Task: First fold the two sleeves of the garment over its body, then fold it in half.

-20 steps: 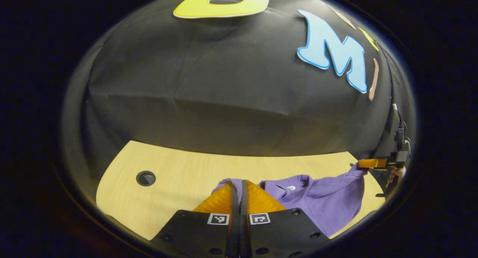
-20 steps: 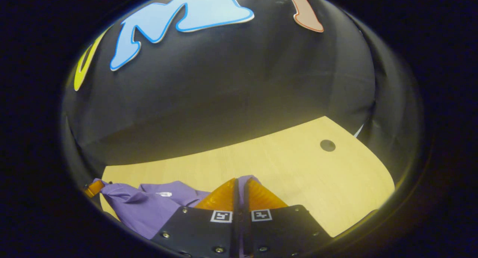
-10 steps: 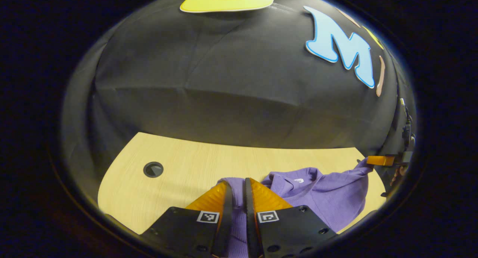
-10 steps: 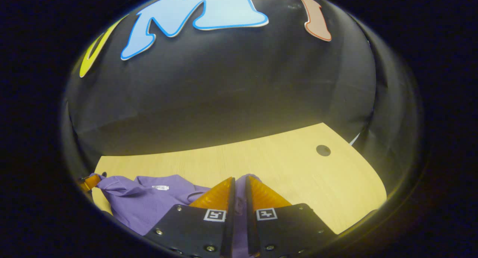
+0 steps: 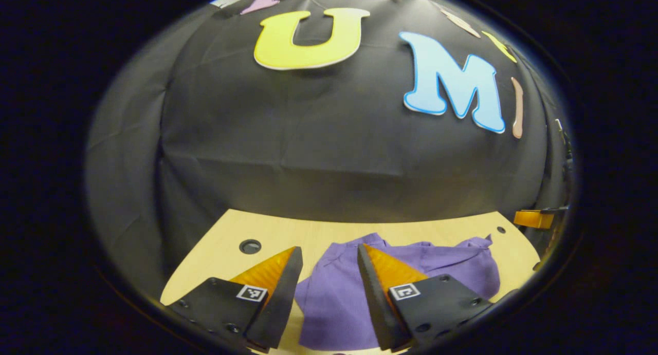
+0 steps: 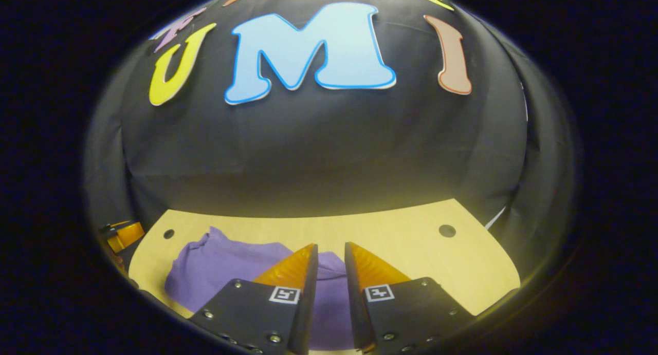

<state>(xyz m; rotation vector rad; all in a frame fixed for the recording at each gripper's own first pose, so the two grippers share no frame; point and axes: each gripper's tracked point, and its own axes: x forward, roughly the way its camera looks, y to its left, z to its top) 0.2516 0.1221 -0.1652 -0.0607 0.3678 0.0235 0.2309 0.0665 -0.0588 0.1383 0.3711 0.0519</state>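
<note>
On table [image 5: 221, 252] purple garment [image 5: 334, 298] lies, seemingly folded; both grippers spread.

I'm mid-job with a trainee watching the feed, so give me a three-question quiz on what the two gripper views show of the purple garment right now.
1. True or false: the left gripper is clamped on the purple garment.
2. Multiple choice: the garment lies (A) bunched on the wooden table, (B) hung on the booth wall, (C) lifted between both grippers.
3. Fill in: in the right gripper view, the right gripper has its jaws slightly ____, with purple cloth showing through the gap.

Key
1. False: its jaws stand wide apart with the cloth beyond them.
2. A.
3. Apart; they press on nothing.
</note>
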